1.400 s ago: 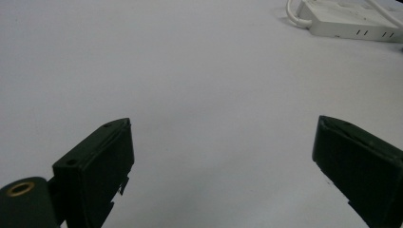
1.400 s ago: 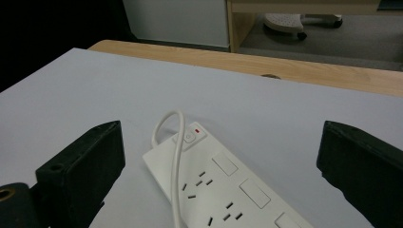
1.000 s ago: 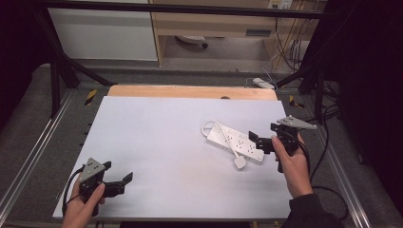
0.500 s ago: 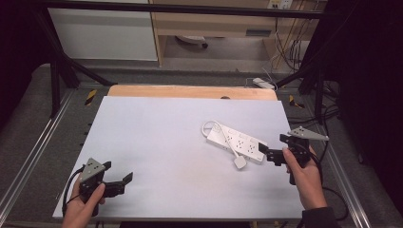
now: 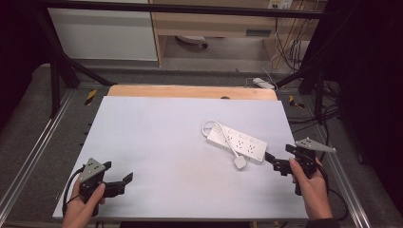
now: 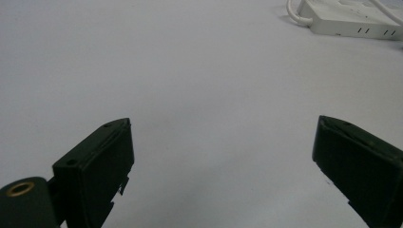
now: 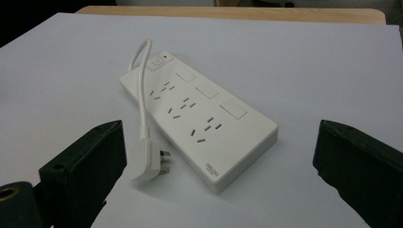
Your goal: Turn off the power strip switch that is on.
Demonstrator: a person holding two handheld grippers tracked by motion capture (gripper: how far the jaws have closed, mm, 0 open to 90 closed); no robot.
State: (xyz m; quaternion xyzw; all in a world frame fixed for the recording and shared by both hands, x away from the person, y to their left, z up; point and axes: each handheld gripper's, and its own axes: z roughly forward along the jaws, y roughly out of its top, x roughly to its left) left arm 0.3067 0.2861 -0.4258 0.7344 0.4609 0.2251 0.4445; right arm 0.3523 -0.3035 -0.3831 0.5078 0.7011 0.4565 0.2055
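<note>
A white power strip [image 5: 236, 142] lies flat on the white bench [image 5: 157, 137], right of centre, its sockets facing up and its short cord [image 7: 141, 90] looped from the switch end back across the top, so that the plug [image 7: 145, 164] rests on the bench just beside the strip's long edge. The right hand-held gripper [image 5: 280, 162] sits close to the strip's near-right corner, not touching it, with its jaws spread wide; in the right gripper view both the strip and the plug fall between the two black jaws, which suggests the person is lining up for a grasp of one or the other. The left hand-held gripper [image 5: 121, 183] waits well apart at the bench's near-left corner, jaws likewise spread and pointed across bare bench toward the strip [image 6: 349, 21], seemingly idle until needed.

Compared with a second ago, the right hand-held gripper has drawn back: then it was right up against the end of the strip, now it stands off toward the person and the bench's right edge. The strip and its plug lie much as before, and the left hand-held gripper has not shifted.
</note>
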